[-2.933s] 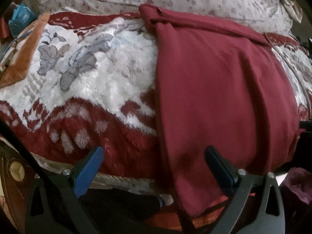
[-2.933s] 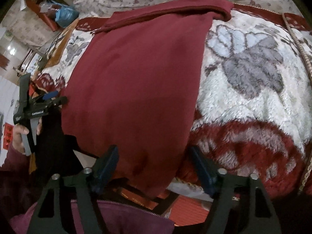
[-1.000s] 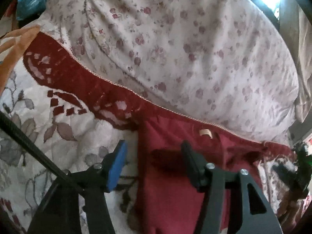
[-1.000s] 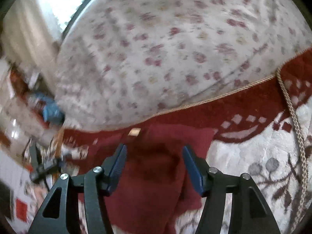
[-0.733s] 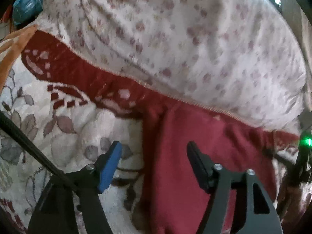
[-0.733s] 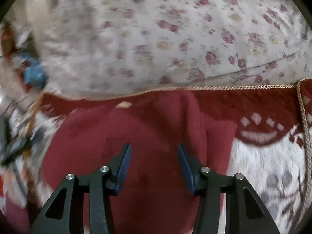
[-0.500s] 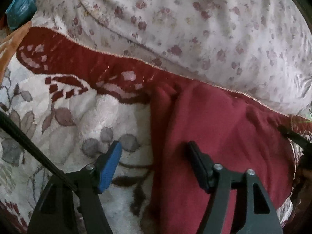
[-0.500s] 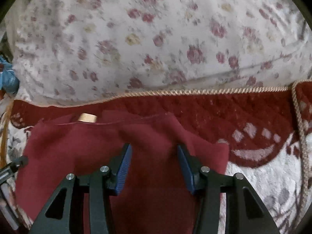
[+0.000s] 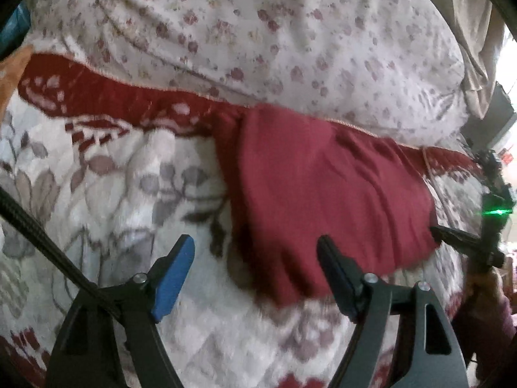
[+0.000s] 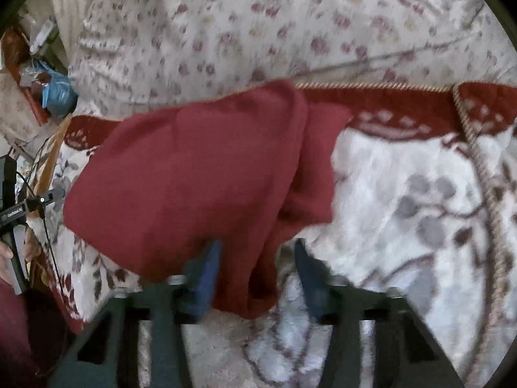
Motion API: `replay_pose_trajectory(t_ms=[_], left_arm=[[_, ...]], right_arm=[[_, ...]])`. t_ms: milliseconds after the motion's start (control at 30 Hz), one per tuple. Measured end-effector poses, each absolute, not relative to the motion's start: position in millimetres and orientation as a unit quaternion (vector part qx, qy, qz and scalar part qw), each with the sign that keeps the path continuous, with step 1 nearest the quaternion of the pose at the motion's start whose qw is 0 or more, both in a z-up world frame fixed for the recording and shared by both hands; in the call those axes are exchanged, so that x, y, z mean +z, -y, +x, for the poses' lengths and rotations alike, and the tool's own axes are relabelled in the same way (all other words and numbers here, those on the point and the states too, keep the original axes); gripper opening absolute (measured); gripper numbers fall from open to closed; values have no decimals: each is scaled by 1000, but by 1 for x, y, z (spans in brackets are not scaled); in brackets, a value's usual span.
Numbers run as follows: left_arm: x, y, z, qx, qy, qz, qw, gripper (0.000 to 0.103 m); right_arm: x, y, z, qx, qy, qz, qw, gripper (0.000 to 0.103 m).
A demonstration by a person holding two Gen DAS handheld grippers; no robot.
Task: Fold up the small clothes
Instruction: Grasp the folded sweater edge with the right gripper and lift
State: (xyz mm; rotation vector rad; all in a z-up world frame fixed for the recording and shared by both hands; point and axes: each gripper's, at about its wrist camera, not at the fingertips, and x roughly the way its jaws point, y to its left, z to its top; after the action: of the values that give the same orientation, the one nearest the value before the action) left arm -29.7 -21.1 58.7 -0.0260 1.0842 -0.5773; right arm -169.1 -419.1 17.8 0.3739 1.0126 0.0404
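A dark red garment (image 9: 323, 200) lies folded over on a white and red flowered blanket (image 9: 122, 187), its far edge at the blanket's red border. My left gripper (image 9: 255, 258) is open and empty, its right finger over the garment's near left edge. In the right wrist view the garment (image 10: 194, 187) lies in a thick fold, with a loose part hanging down between the fingers. My right gripper (image 10: 257, 258) is open, with that part of the cloth between its jaws, not pinched. The right gripper also shows at the right edge of the left wrist view (image 9: 458, 236).
A flowered white quilt (image 9: 258, 38) is piled behind the blanket. A corded trim (image 10: 481, 168) runs down the blanket at the right. A blue bag (image 10: 56, 95) and clutter sit at far left. The left gripper (image 10: 29, 205) shows at the left edge.
Both grippers have pulled back toward me from the garment's far edge. The garment now lies shorter, folded over on itself, and both grippers are off it.
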Motion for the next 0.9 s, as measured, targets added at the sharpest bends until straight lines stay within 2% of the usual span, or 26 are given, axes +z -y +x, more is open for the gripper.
replay_pose_trajectory(t_ms=[33,67,167,200,400,533,633,700,900], left_arm=[[56,16,-31,-270,-516,-18,813,77],[54,12,-32,-265,-518,-23,813,77],[54,4,-37,-268,-515,-23,814,77],[55,5,-40,-274,-509,-15,816,77],[48,27,-50,-291,-503,47,813,77],[42,32,-52,-300,-502,59,809,76],[41,32,-49,-306,-507,55,804,63],[39,31,-47,-314,-512,44,798,39],[37,36,-51,-343,-513,50,785,10]], right_arm=[[18,419,-170,20,-475,179,861,16],[23,419,-171,18,-470,175,865,13],[47,428,-186,13,-440,176,880,11],[49,431,-188,8,-438,179,881,8],[32,426,-192,-16,-470,154,869,8],[46,423,-195,-16,-458,171,872,14],[51,419,-194,-14,-458,156,875,19],[49,416,-192,-15,-463,152,873,20],[32,425,-187,-17,-474,186,861,26]])
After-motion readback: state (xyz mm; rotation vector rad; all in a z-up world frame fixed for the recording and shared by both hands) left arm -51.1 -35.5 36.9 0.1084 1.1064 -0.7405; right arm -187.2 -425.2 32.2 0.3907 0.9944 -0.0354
